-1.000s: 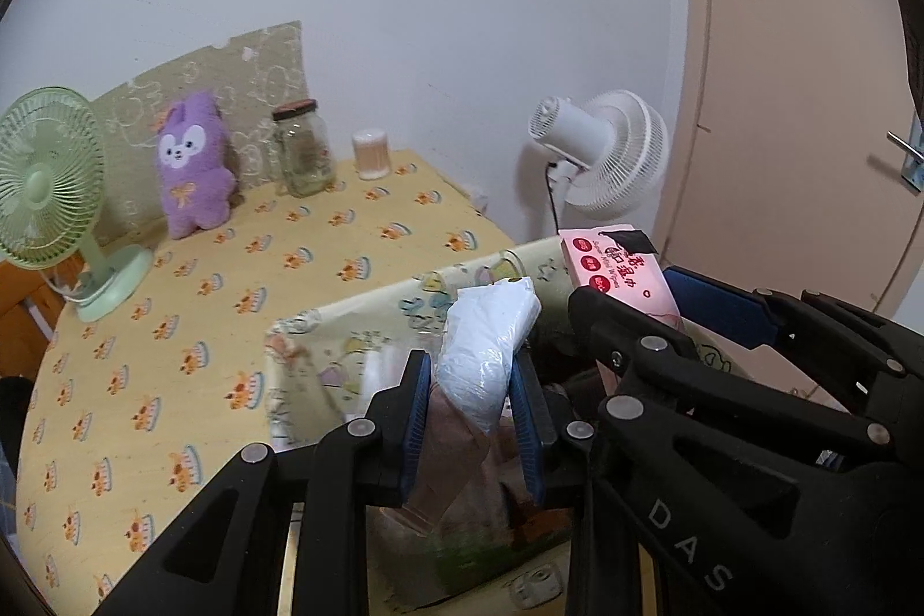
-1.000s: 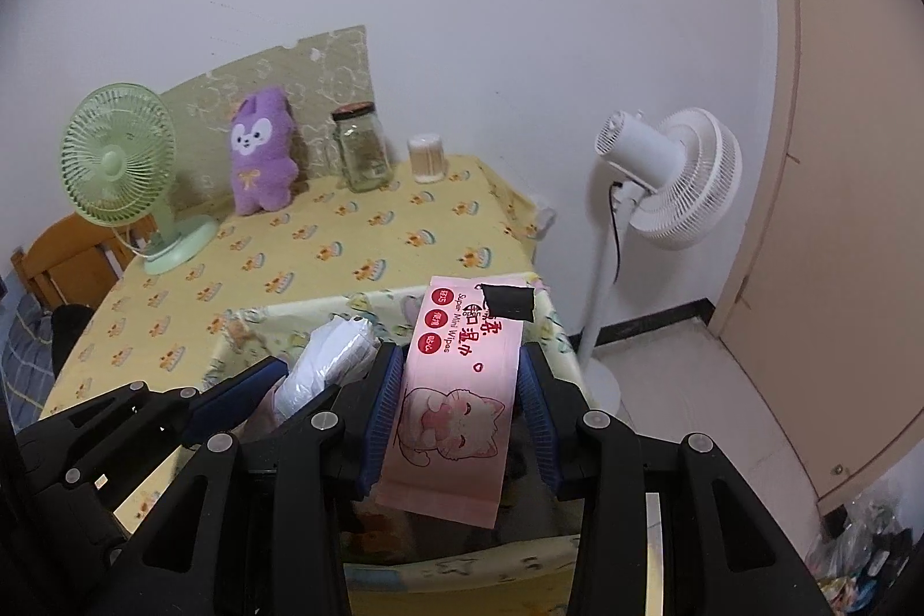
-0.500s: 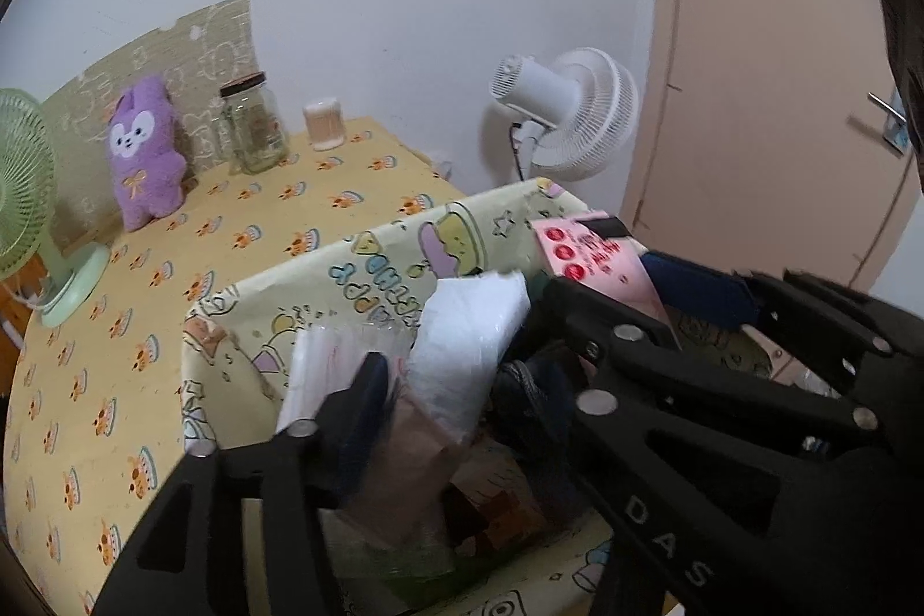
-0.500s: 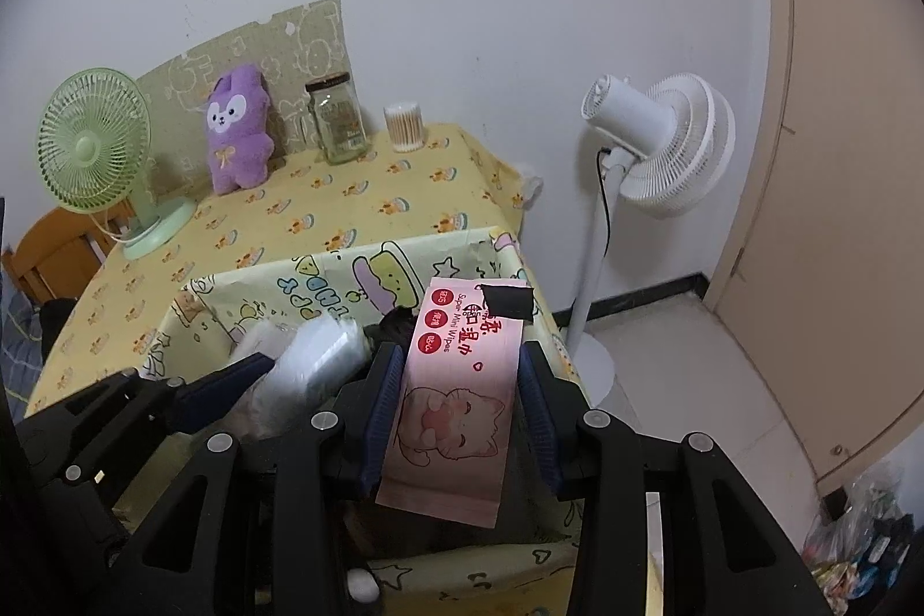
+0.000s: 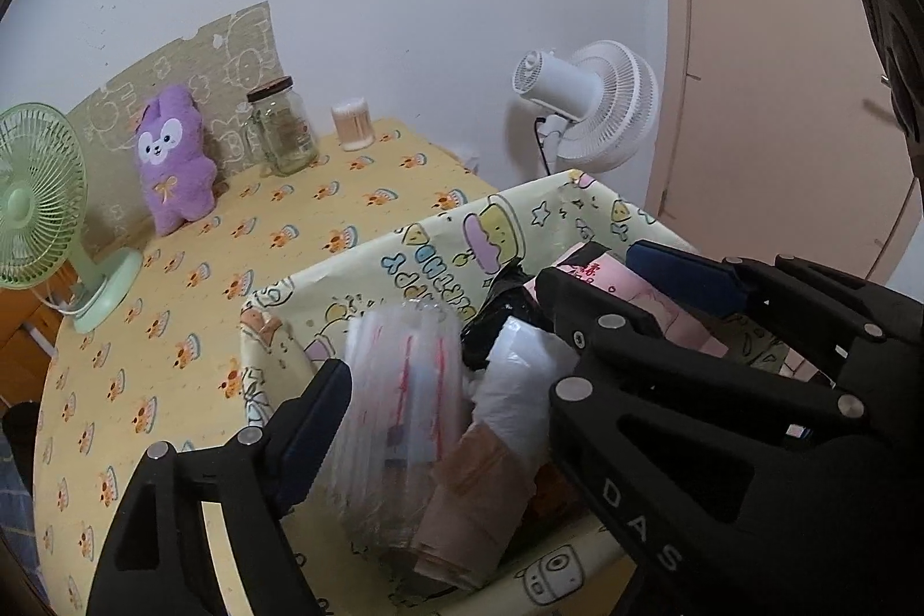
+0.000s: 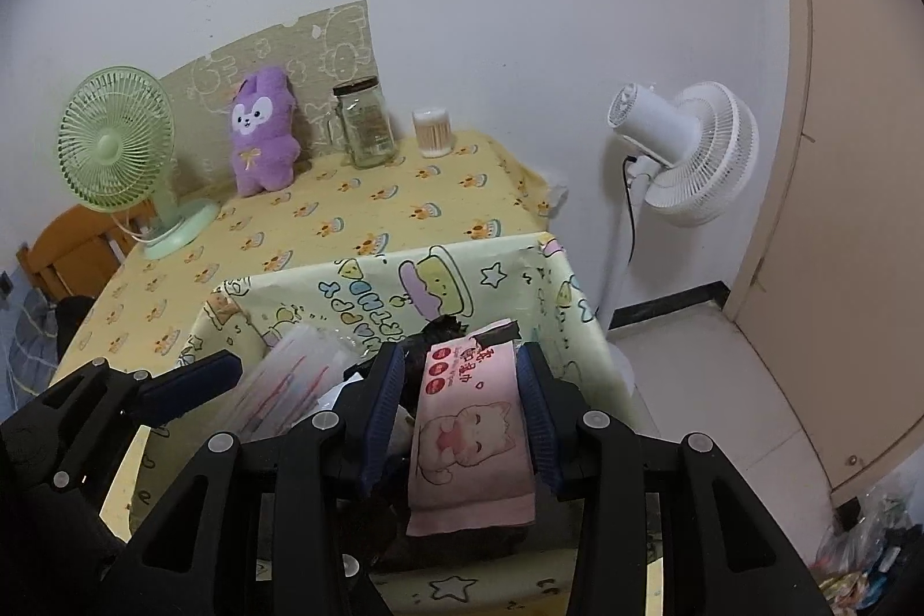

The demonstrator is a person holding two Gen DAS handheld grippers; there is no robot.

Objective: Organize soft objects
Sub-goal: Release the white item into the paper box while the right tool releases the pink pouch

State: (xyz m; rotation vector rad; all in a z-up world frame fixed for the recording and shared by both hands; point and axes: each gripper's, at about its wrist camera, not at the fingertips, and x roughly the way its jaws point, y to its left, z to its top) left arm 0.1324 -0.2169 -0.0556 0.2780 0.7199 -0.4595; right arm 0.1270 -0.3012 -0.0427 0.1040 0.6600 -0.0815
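Note:
A yellow cartoon-print fabric bin (image 5: 404, 264) (image 6: 323, 292) stands on the table's near edge, full of soft packs. My left gripper (image 5: 444, 356) is open over the bin; a white plastic bag roll (image 5: 520, 385) and a clear bag pack (image 5: 404, 385) lie loose between its fingers. My right gripper (image 6: 459, 391) is shut on a pink wet-wipes pack (image 6: 470, 428) and holds it low in the bin's right side. The pack also shows in the left wrist view (image 5: 629, 292). A purple plush bunny (image 6: 260, 137) leans at the table's back.
A green desk fan (image 6: 115, 142) stands at the table's left. A glass jar (image 6: 367, 125) and a cotton-swab tub (image 6: 433, 131) sit at the back wall. A white floor fan (image 6: 687, 148) stands right of the table, beside a door (image 6: 854, 154).
My left gripper has opened and let go of the white bag roll, which now lies in the bin. Both grippers have sunk lower; the right still holds the wipes pack.

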